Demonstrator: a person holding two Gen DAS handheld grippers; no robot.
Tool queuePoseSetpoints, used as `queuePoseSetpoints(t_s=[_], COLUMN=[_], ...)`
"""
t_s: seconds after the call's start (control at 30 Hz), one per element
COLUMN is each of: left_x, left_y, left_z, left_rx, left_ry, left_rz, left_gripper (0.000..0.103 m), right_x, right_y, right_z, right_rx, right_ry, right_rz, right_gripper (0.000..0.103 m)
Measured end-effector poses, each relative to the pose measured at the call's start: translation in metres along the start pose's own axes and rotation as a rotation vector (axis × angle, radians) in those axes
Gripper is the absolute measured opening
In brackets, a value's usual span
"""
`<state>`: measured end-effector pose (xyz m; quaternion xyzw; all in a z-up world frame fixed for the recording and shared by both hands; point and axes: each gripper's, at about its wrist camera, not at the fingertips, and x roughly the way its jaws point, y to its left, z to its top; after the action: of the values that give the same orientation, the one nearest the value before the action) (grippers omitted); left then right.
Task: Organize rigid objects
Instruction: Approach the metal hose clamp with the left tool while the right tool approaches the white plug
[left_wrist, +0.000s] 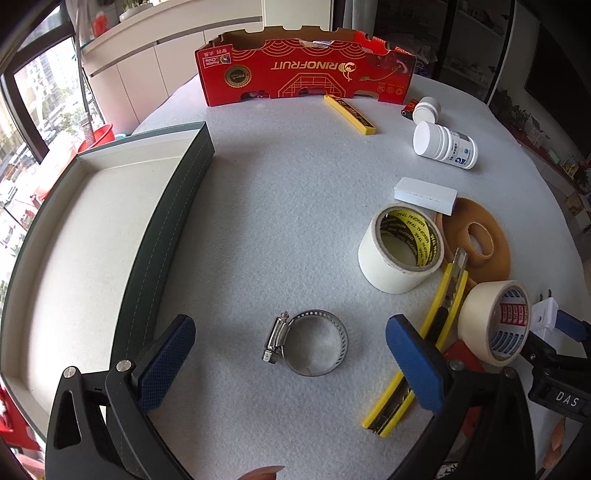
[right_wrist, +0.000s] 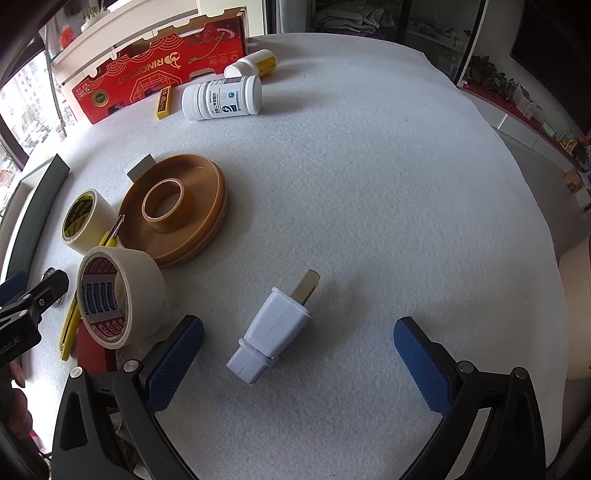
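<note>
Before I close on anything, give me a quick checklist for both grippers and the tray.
1. Left gripper open: ok, fingers wide apart.
2. Hose clamp centred between the left fingers: ok, lying flat on the table, touching neither.
3. Right gripper open: ok.
4. White plug between the right fingers: ok, though it lies at a slant and nearer the left one.
5. Room in the tray: ok, the part in view holds nothing.
6. Clearance by the left gripper: not ok, its right finger overlaps the yellow utility knife.

Steel hose clamp (left_wrist: 308, 343) flat on felt between my left pads; white plug (right_wrist: 271, 326) lying between my right.
</note>
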<state>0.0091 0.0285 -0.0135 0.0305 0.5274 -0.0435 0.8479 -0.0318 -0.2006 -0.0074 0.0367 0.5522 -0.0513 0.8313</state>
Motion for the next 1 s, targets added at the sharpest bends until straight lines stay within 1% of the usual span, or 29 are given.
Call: queuePoseSetpoints(t_s=[0.2,0.47,0.7,0.83,1.0], left_x=[0.0088,0.0085,0.0058,0.0055,0.0077], left_y=[-0.0024,-0.0009,0.0,0.0004,-0.0012], left_z=[-0.0014,-0.0049,-0.0095,-0.007,-0.0024], left_rx=[-0.006,-0.014,-0.032,-0.035,-0.035], left_ry=[0.026,-0.012,-0.034,-0.015,0.022], left_rz=[0.004,-0.006,-0.004,-0.003,0.005], left_gripper=[0.103,0.103,0.103,0.103,0.102], right_x=[0.0007,0.0005,0.0002,-0.0011,0.0009], right_y=[-0.0011,0.0005,0.0001,-0.0006,-0.0001], right_z=[0.0016,0.0014,-0.0005,-0.0039,0.0012], right_rx=[-0.006,-0.007,-0.001,0.0,-0.001], right_ry=[0.004,0.01,-0.006,-0.026,0.014], right_rz=[0.004,0.002,0.005,0.004,0.005], right_gripper=[0.103,0.103,0.103,0.103,0.103])
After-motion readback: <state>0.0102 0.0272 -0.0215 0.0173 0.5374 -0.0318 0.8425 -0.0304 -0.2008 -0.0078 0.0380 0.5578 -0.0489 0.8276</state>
